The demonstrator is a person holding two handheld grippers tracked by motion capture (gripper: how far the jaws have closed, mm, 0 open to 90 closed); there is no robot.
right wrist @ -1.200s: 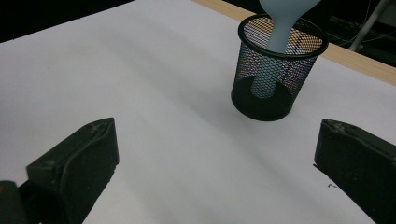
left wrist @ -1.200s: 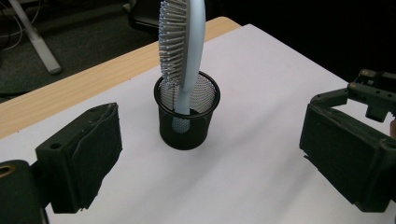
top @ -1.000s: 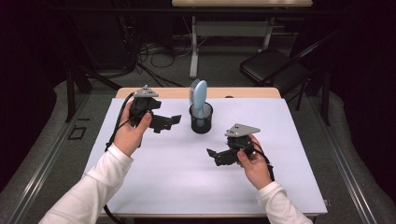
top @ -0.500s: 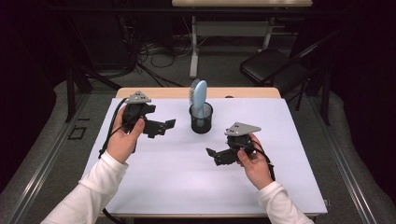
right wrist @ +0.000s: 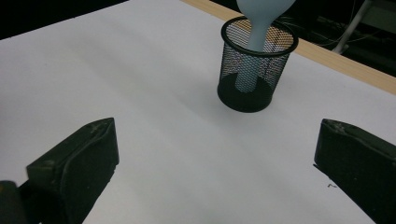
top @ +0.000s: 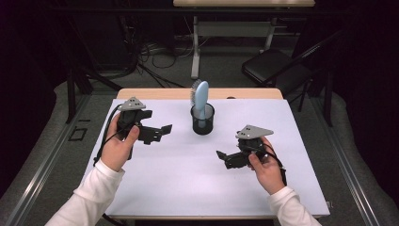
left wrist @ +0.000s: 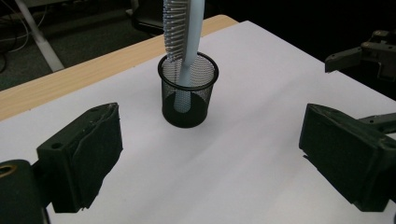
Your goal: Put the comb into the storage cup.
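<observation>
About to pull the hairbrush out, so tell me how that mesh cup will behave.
The mesh cup looks light, so it would probably lift or slide along with the hairbrush. The brush stands tall and leans on the rim, so a sideways tug could well tip the cup.

light blue hairbrush [top: 201,96] stands handle-down, leaning slightly, in black mesh cup [top: 203,123] mid-table.

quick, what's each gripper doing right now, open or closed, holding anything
Left gripper: open, holding nothing, aimed at the hairbrush in the mesh cup.
Right gripper: open, holding nothing.
</observation>
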